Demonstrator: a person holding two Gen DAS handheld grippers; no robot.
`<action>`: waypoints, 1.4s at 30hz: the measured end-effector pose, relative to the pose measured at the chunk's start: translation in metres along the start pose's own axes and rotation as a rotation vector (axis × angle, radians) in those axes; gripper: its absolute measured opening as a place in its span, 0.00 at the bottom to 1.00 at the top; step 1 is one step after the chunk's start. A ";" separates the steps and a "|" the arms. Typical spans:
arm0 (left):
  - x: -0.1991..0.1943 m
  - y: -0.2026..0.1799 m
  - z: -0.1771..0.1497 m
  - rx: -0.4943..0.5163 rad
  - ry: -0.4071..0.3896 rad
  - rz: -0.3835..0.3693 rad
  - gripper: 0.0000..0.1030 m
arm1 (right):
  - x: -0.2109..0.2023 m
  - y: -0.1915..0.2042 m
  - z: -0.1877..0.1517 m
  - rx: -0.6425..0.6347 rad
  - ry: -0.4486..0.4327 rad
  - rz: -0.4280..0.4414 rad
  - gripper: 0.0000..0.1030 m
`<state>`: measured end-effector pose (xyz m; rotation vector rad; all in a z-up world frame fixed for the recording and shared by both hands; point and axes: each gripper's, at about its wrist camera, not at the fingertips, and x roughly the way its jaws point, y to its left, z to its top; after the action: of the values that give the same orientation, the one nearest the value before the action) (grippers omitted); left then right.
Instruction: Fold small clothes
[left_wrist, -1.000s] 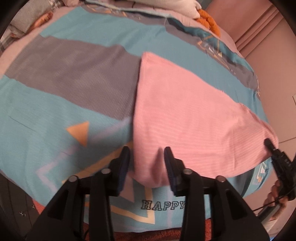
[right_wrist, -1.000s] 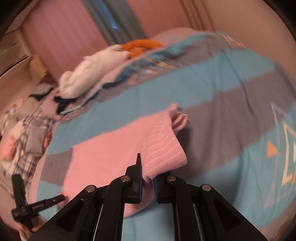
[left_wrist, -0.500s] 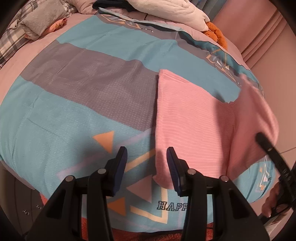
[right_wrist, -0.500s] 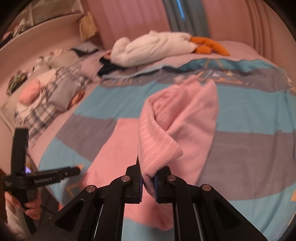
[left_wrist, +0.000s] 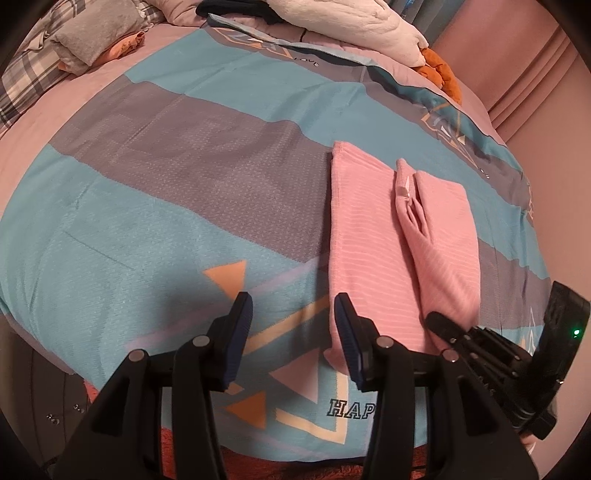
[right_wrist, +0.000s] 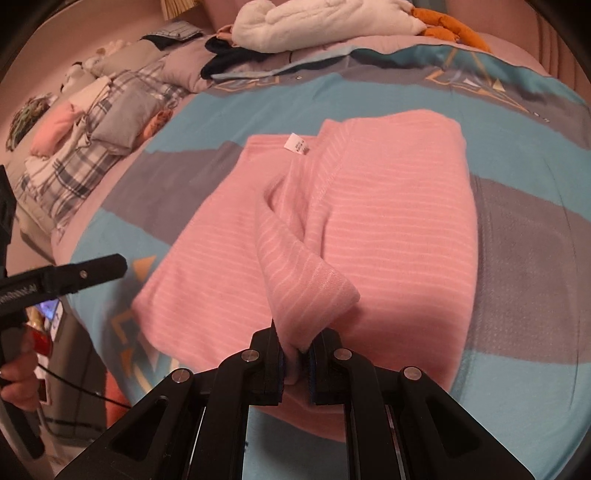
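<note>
On the bed's teal-and-grey patterned cover (left_wrist: 155, 206), the right hand-held gripper (right_wrist: 297, 354) pinches the pink striped knitted garment (right_wrist: 388, 236), while the left hand-held gripper (left_wrist: 291, 332) is opening with nothing between its jaws.

Pink garment (right_wrist: 388, 221) with thin white stripes; small white label (right_wrist: 296, 144) at its edge. Bedspread (left_wrist: 166, 221) blocked in teal and grey-mauve, printed with orange, cream and pink triangles plus black-outlined "HAP" lettering (left_wrist: 349, 408). Gripper bodies black; left gripper (left_wrist: 291, 332) pads dark blue. Background pile: white fluffy item (right_wrist: 325, 22), orange item (right_wrist: 450, 29), grey-and-white plaid fabric (right_wrist: 74, 155), plain grey piece (left_wrist: 92, 40). Green LED (left_wrist: 576, 333) lit on right gripper's black housing.
</note>
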<state>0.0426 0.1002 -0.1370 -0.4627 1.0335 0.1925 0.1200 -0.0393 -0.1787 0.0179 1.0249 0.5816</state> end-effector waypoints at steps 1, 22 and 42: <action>-0.001 -0.001 0.001 0.003 -0.001 -0.002 0.45 | 0.000 -0.001 0.001 0.001 0.000 0.000 0.10; 0.028 -0.073 0.038 0.135 0.096 -0.319 0.73 | -0.060 -0.060 -0.031 0.190 -0.064 -0.093 0.46; 0.107 -0.111 0.040 0.163 0.279 -0.341 0.26 | -0.065 -0.095 -0.051 0.361 -0.080 -0.144 0.46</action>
<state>0.1688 0.0130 -0.1813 -0.5189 1.2125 -0.2657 0.0968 -0.1629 -0.1804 0.2813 1.0328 0.2581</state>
